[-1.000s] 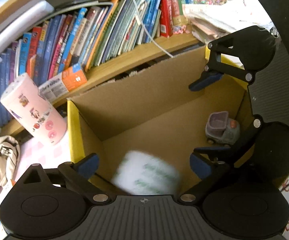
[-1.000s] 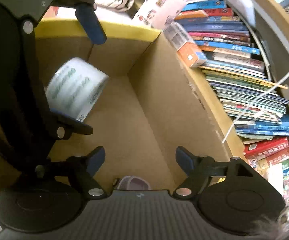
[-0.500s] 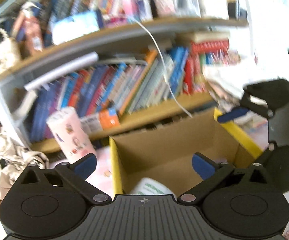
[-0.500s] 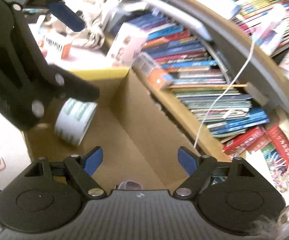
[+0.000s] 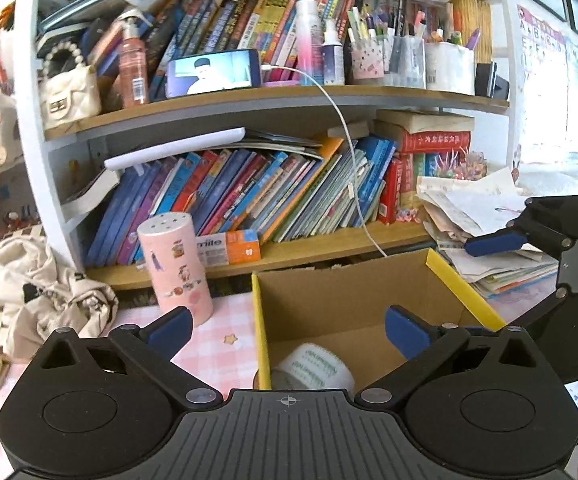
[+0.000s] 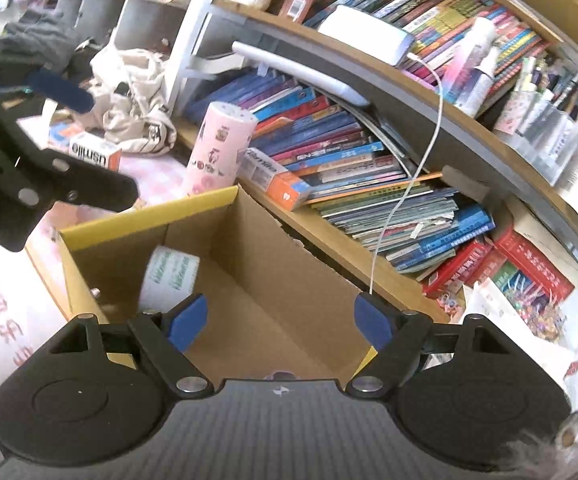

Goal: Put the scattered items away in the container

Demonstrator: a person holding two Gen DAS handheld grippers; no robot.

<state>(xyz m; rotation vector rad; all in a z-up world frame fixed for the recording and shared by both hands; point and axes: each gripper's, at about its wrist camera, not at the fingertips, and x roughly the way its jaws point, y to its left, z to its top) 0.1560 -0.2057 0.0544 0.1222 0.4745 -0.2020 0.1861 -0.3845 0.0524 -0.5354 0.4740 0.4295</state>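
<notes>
Though both grippers empty: tape roll in box.

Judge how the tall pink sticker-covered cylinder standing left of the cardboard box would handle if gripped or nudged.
The tall pink sticker-covered cylinder stands upright and narrow, so a high nudge would probably tip it. Once down, its round body would likely roll. Its smooth-looking wall may slip between pads.

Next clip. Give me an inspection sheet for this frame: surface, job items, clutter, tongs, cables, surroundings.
Surface: pink checked cloth.
Job items: cardboard box open; tape roll inside.
Clutter: pink canister upright left of the box; toothpaste carton on the cloth; beige bag; paper pile.
Tongs: left tongs open, empty; right tongs open, empty.
Cables: white cable hangs from the phone towards the box.
Surroundings: crowded bookshelves.
</notes>
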